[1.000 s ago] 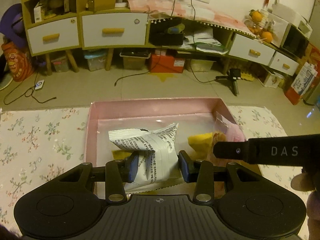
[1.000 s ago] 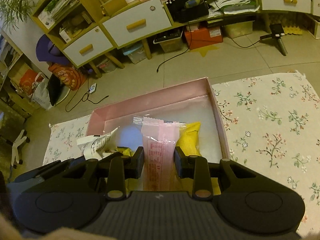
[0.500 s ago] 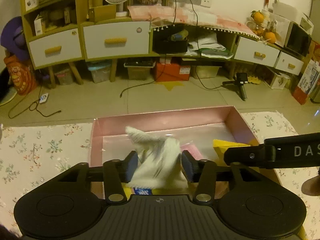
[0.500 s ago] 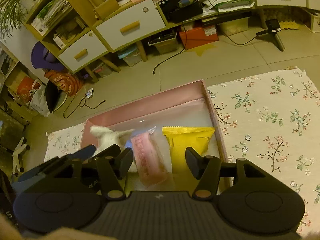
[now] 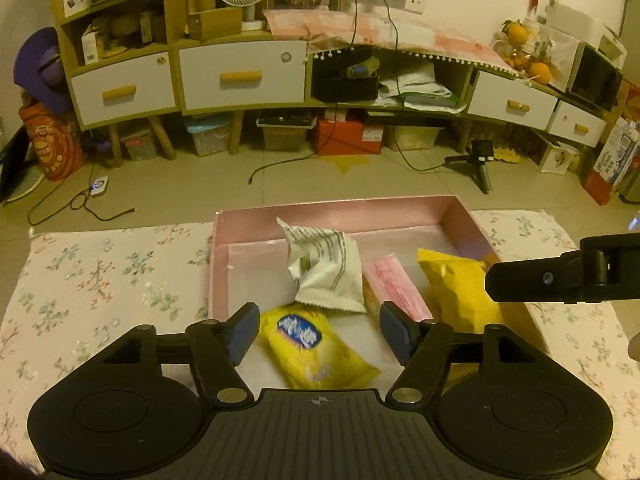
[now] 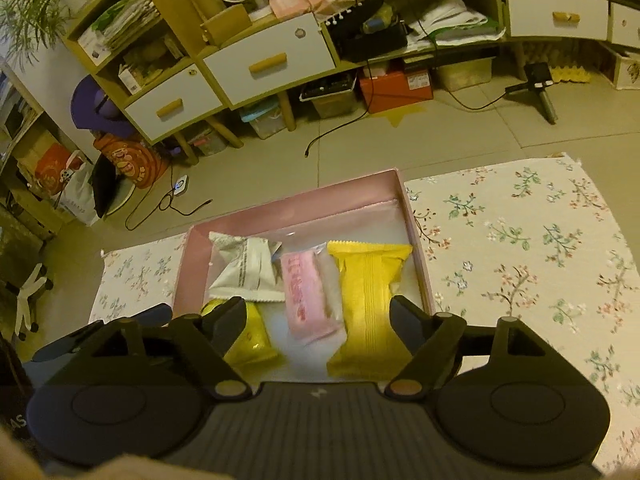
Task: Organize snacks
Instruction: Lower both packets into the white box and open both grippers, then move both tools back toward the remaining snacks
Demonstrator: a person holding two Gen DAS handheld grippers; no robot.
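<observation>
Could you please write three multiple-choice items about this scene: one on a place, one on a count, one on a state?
1. Where does the pink packet lie?
A. on the floral cloth
B. in the box, between the white packet and the plain yellow packet
C. on the floor

2. How many packets are in the pink box?
A. two
B. four
C. six

3. In what state is the right tool?
A. open, holding nothing
B. shut on the pink packet
C. shut on a yellow packet

Answers:
1 B: it lies in the box with the white packet on one side and the plain yellow packet on the other.
2 B: white, pink, plain yellow, and a yellow packet with a blue label.
3 A: its jaws have just been opening and stand wide, touching no packet.
</observation>
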